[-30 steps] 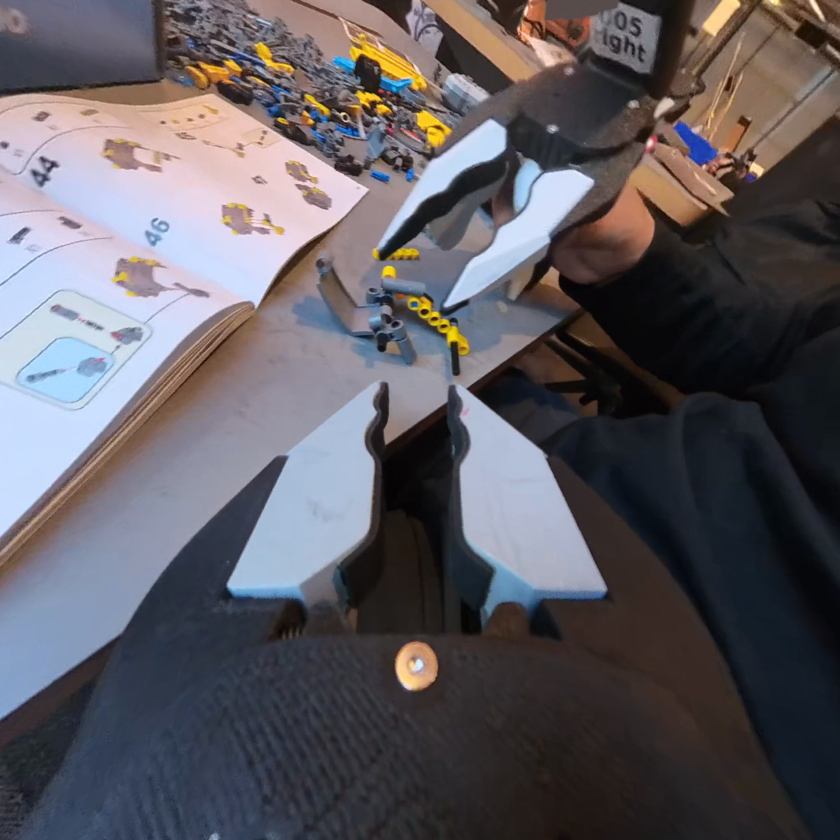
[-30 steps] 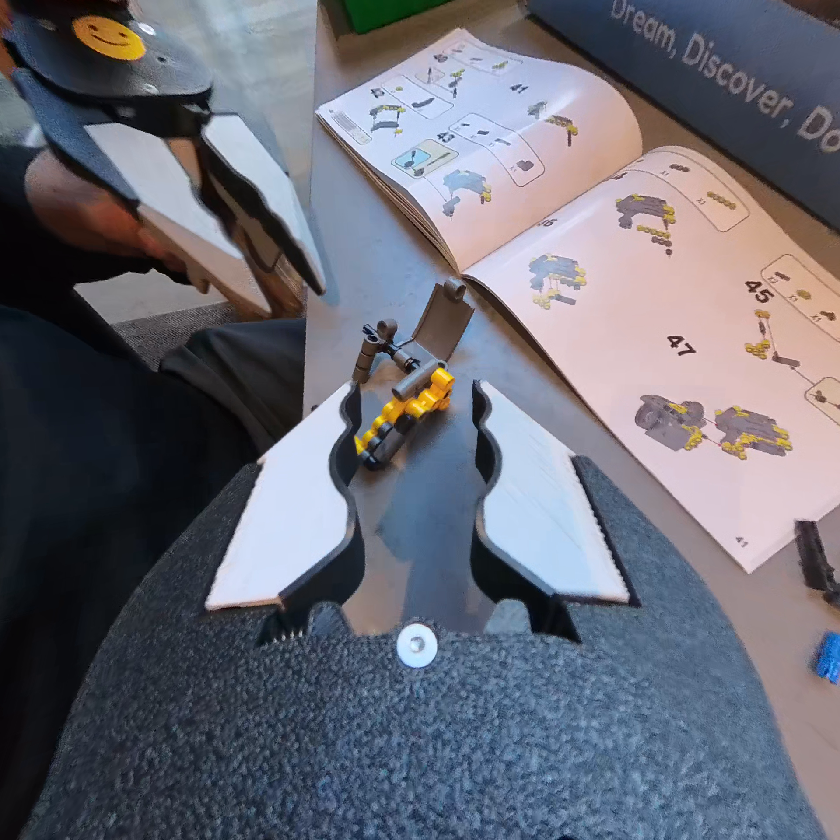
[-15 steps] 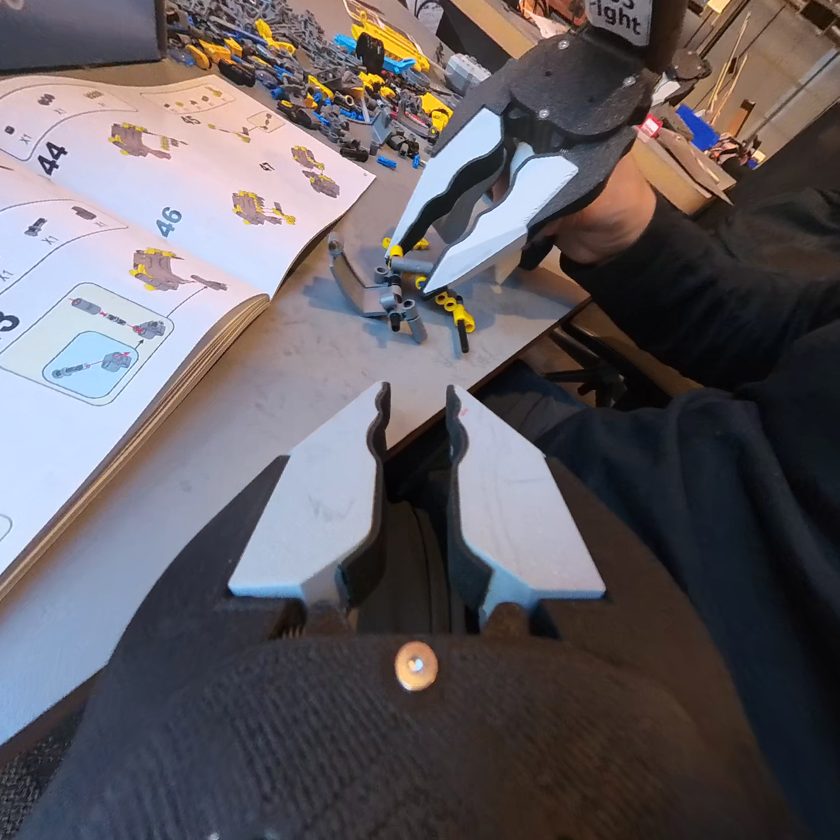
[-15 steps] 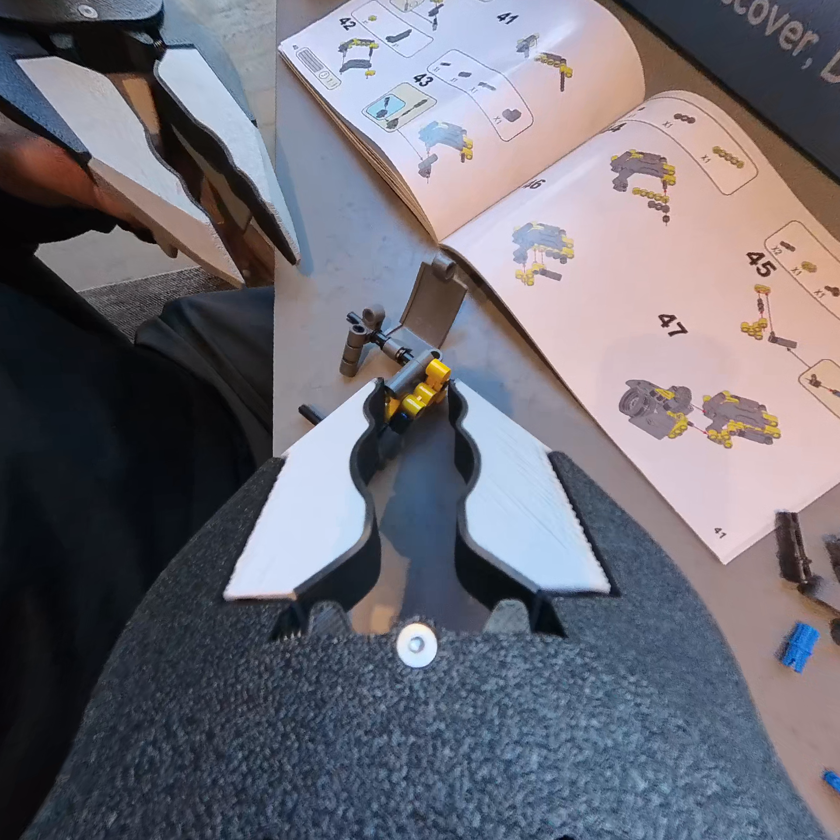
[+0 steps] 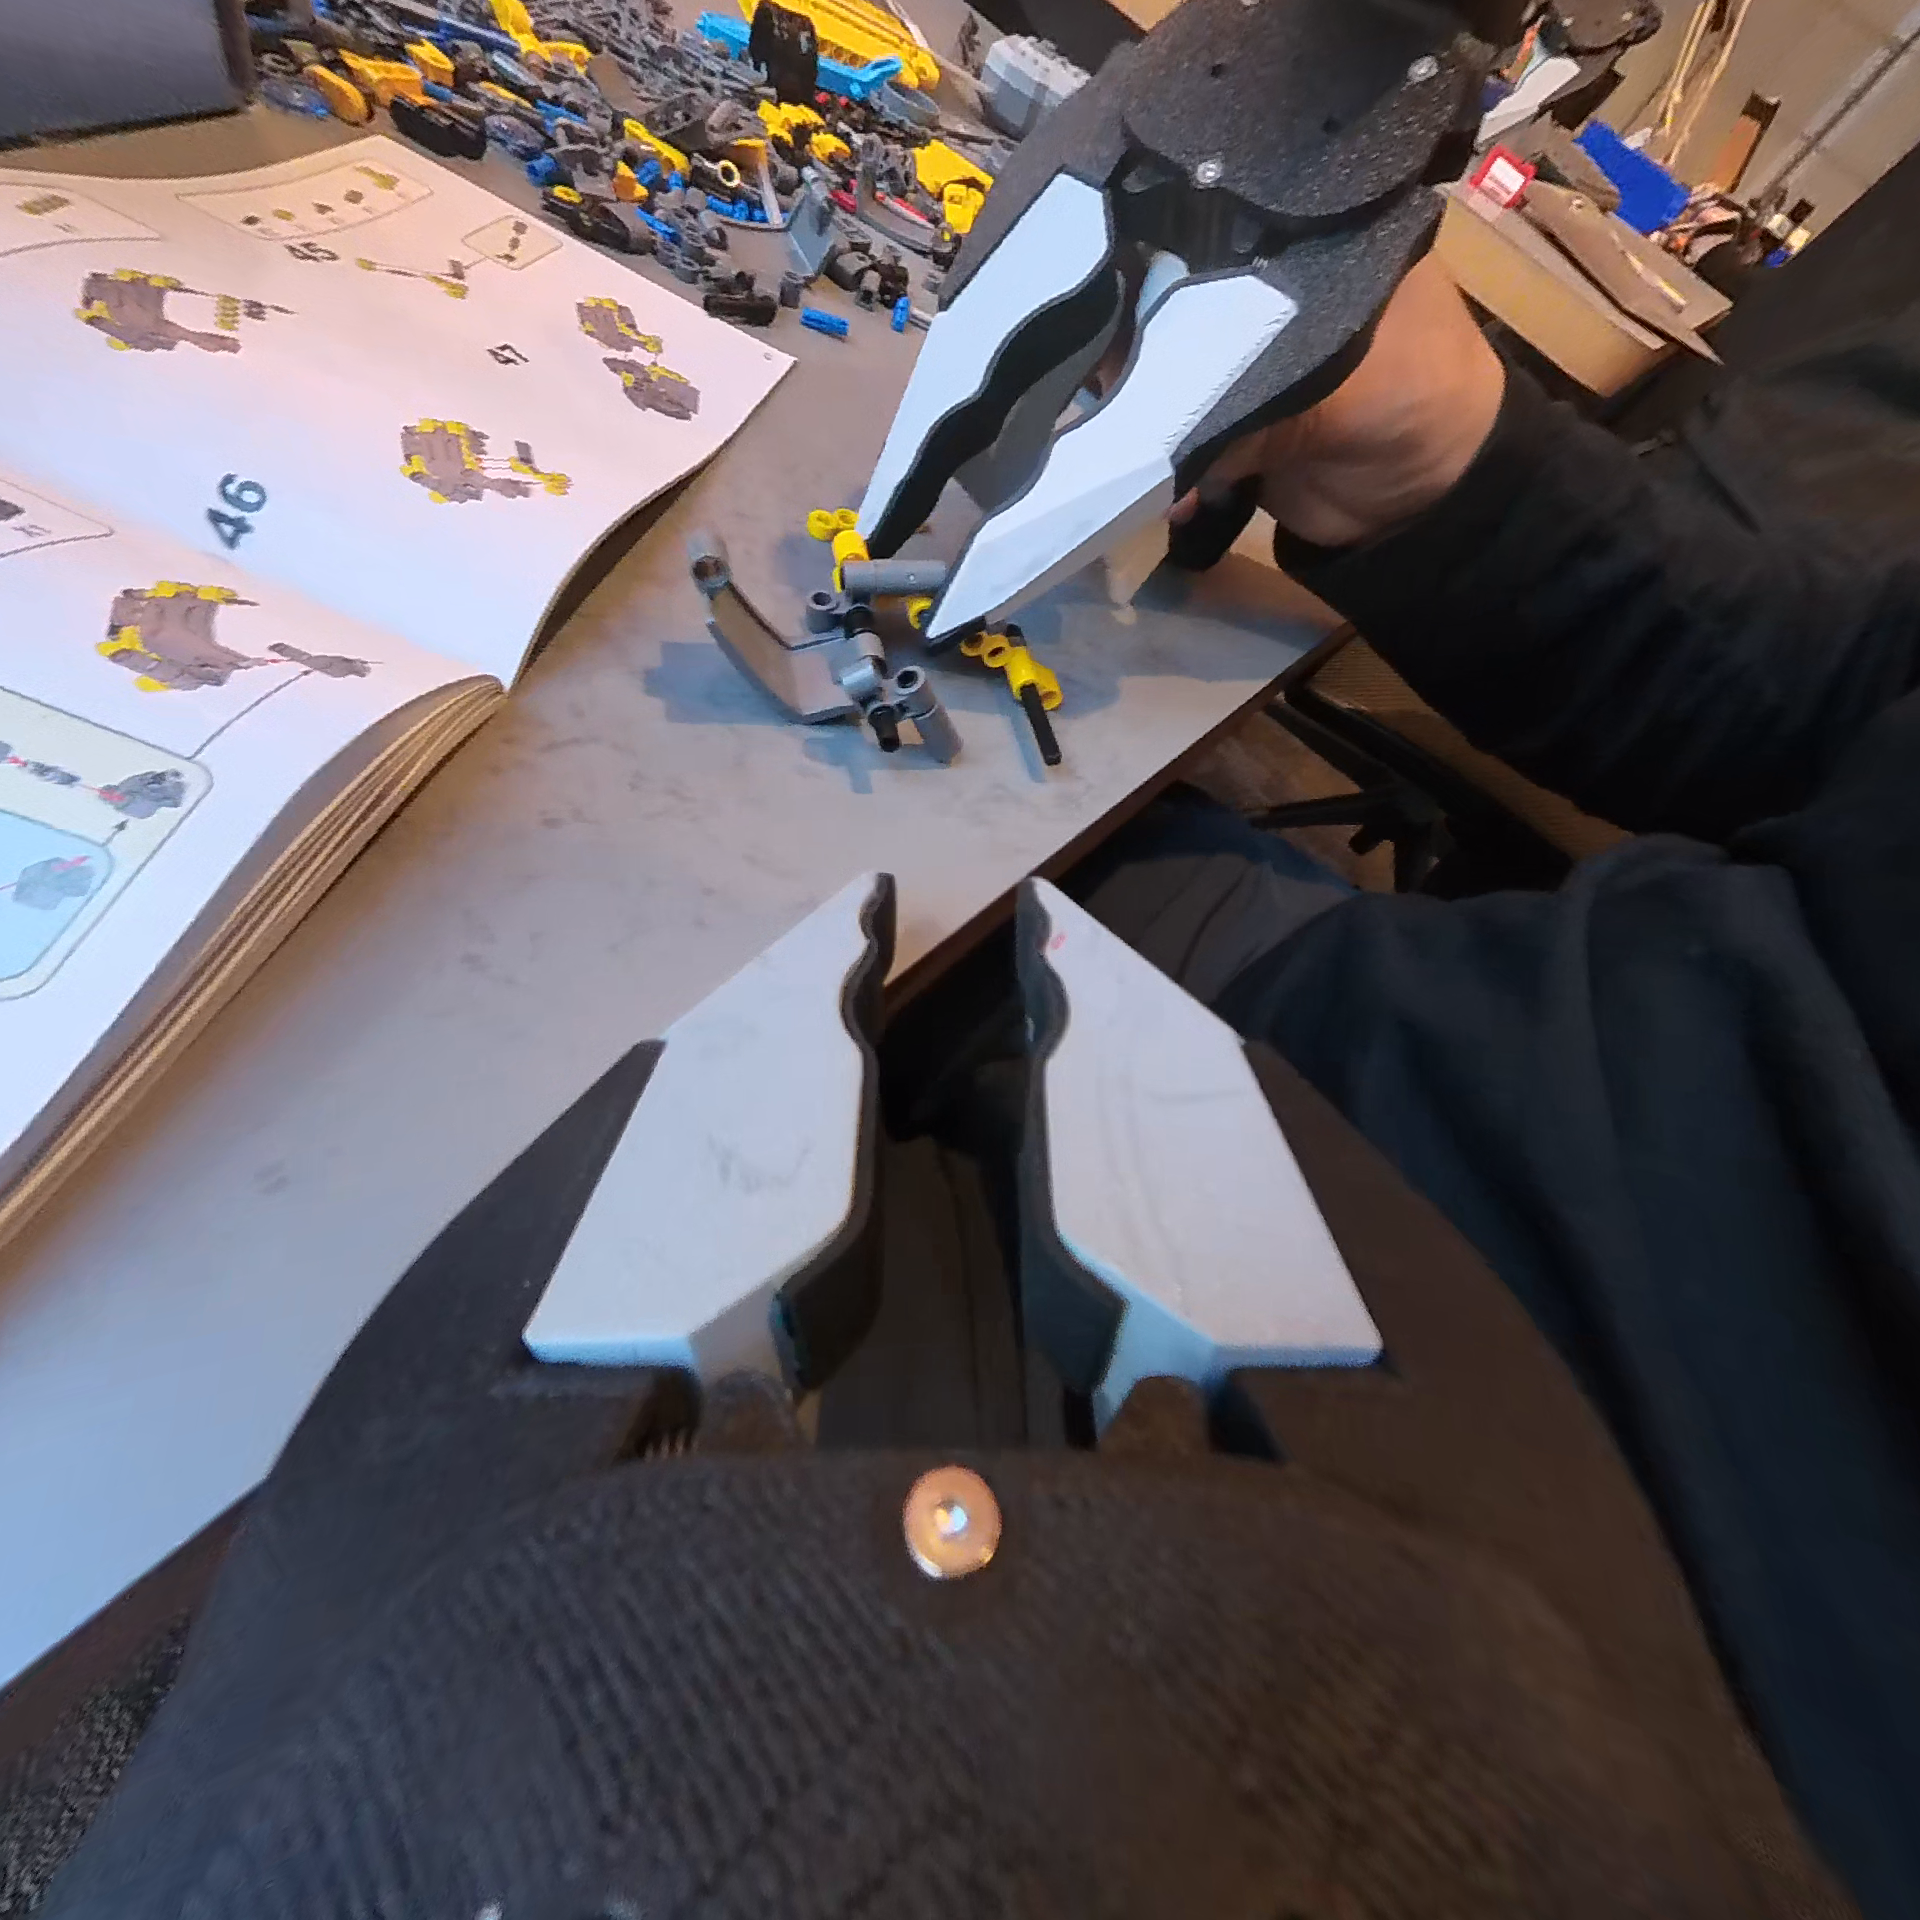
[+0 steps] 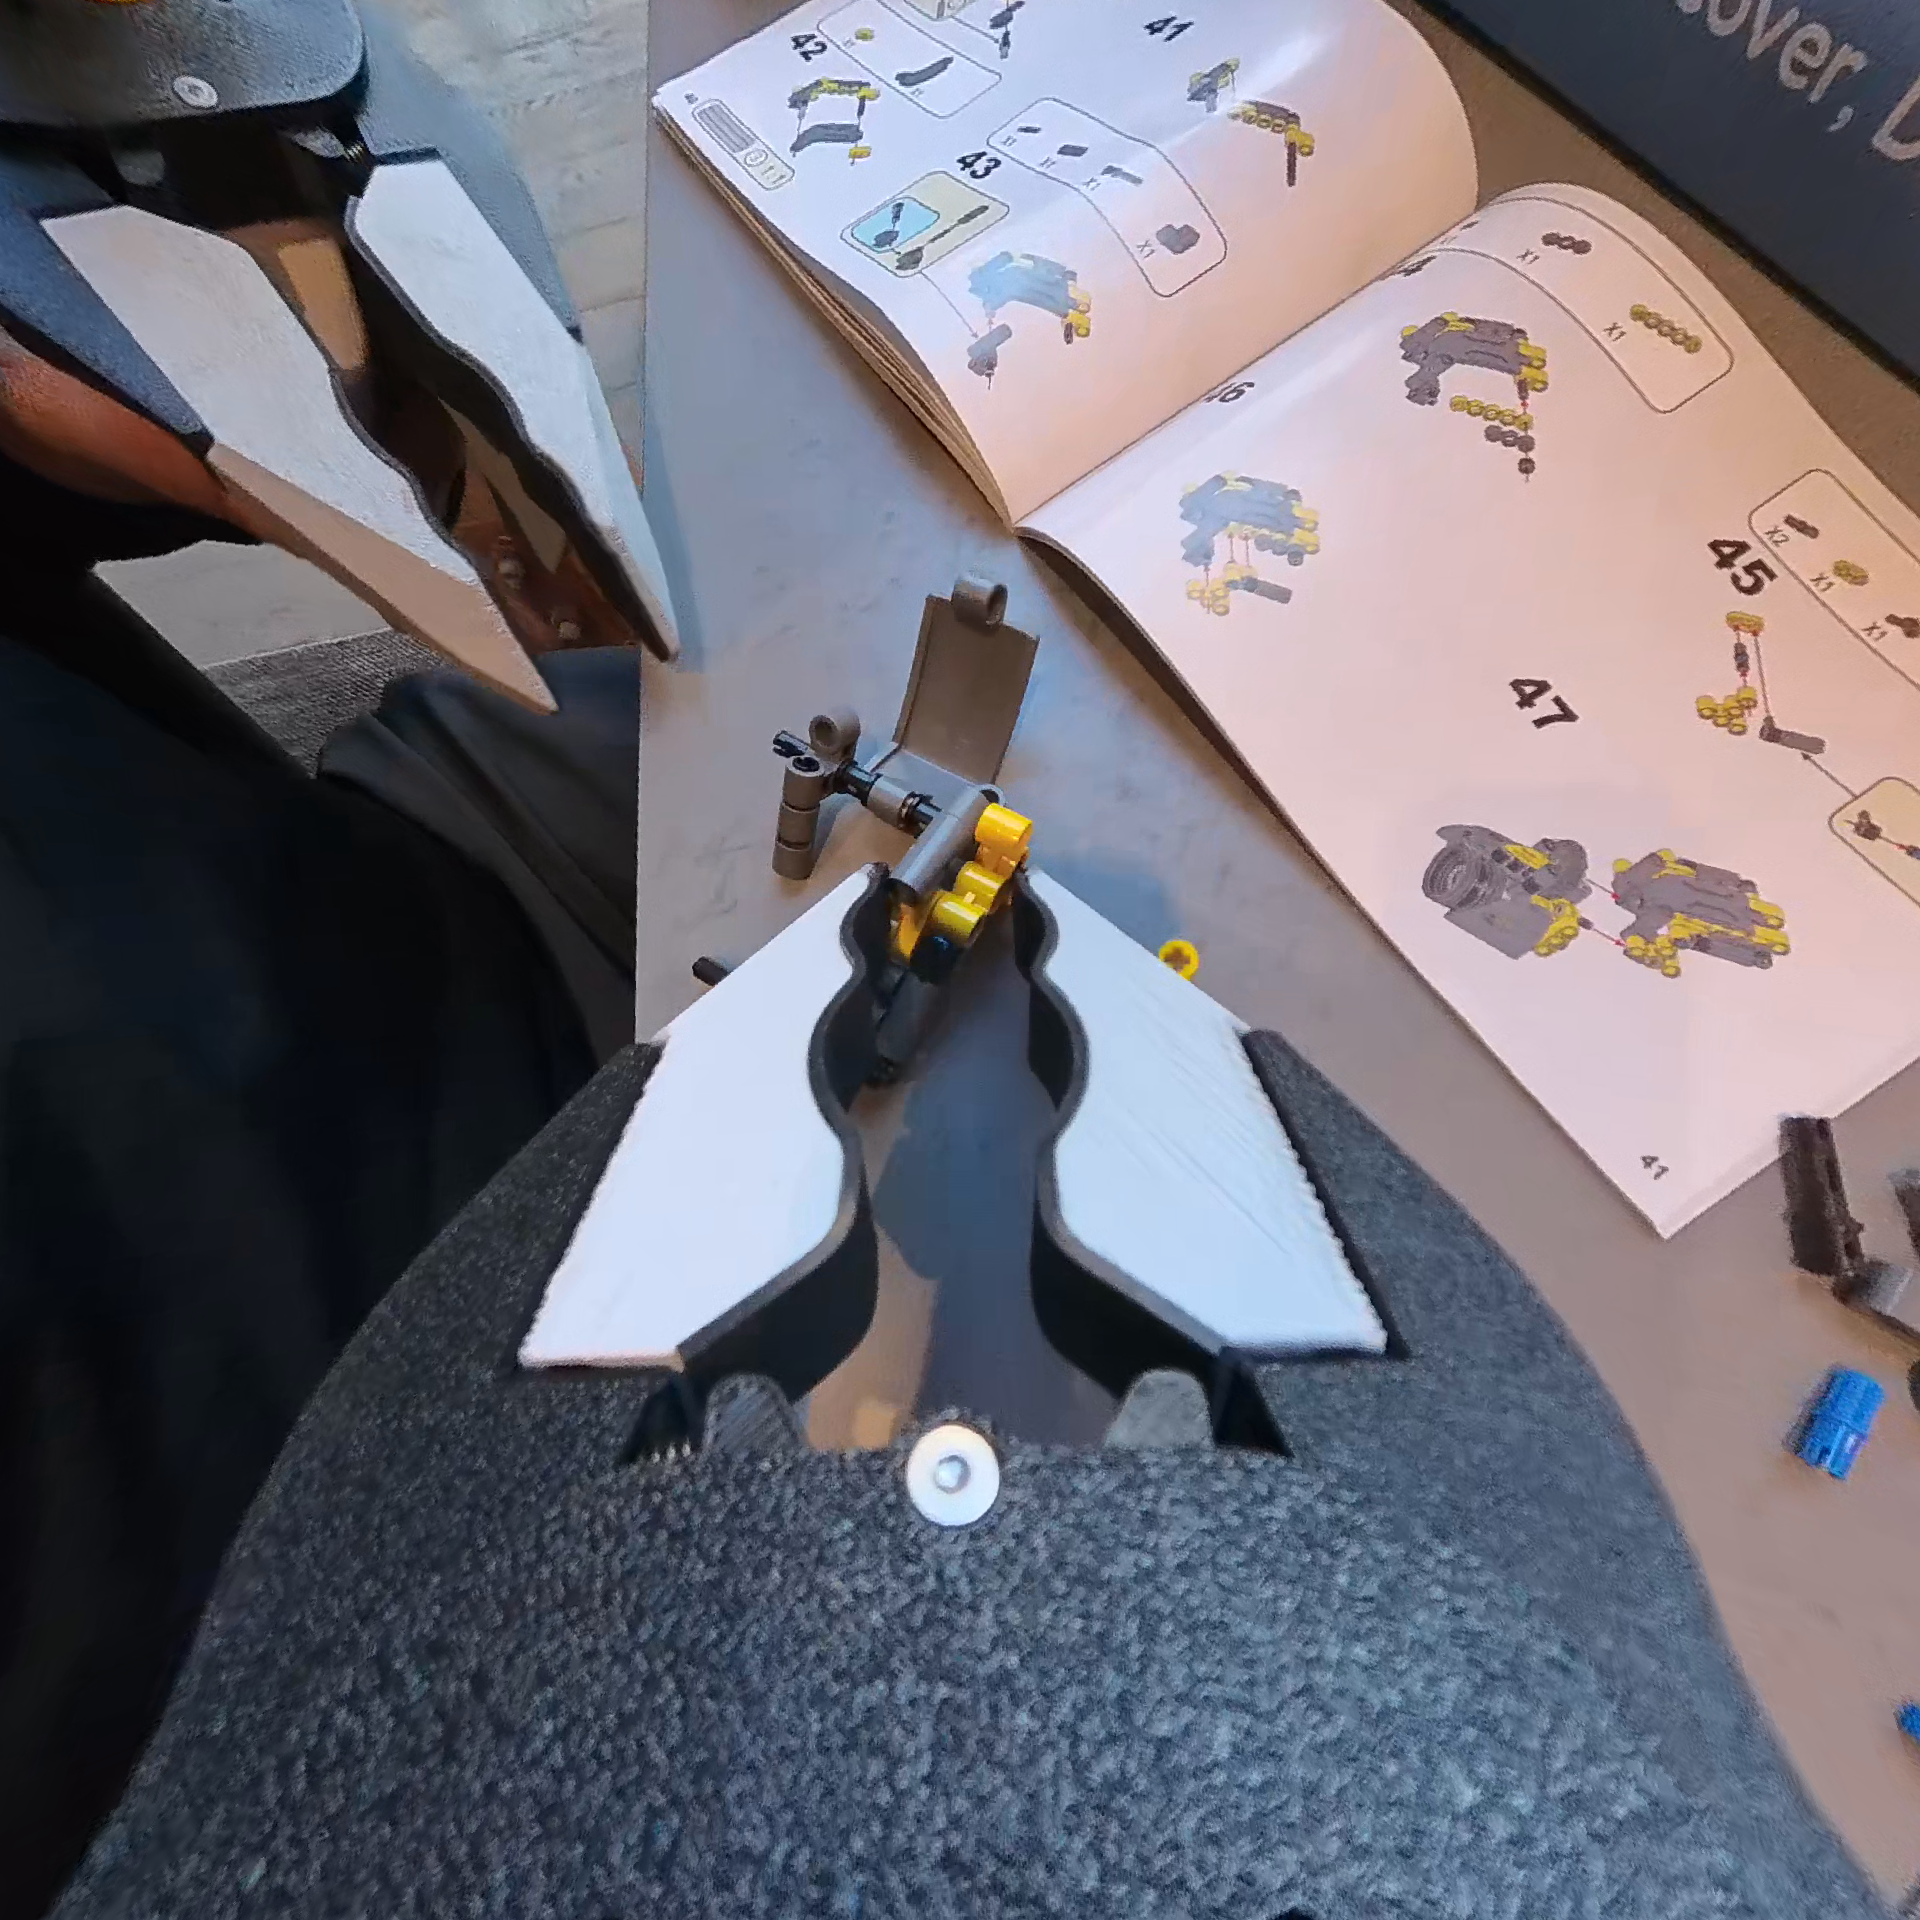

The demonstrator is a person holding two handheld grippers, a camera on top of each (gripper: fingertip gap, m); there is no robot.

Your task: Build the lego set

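While the left hand-held gripper (image 5: 951, 904) hangs off the tabletop (image 5: 540, 894) edge, narrowly parted and empty, the right hand-held gripper (image 6: 940, 899) brackets the yellow-grey assembly (image 6: 951, 883), fingers apart; contact unclear, its long axis along the fingers.

Open booklet (image 5: 343, 416) on the table (image 5: 582, 894), left; small brick assembly (image 5: 831, 665) right of it near the edge; loose-parts pile (image 5: 727, 135) far behind.
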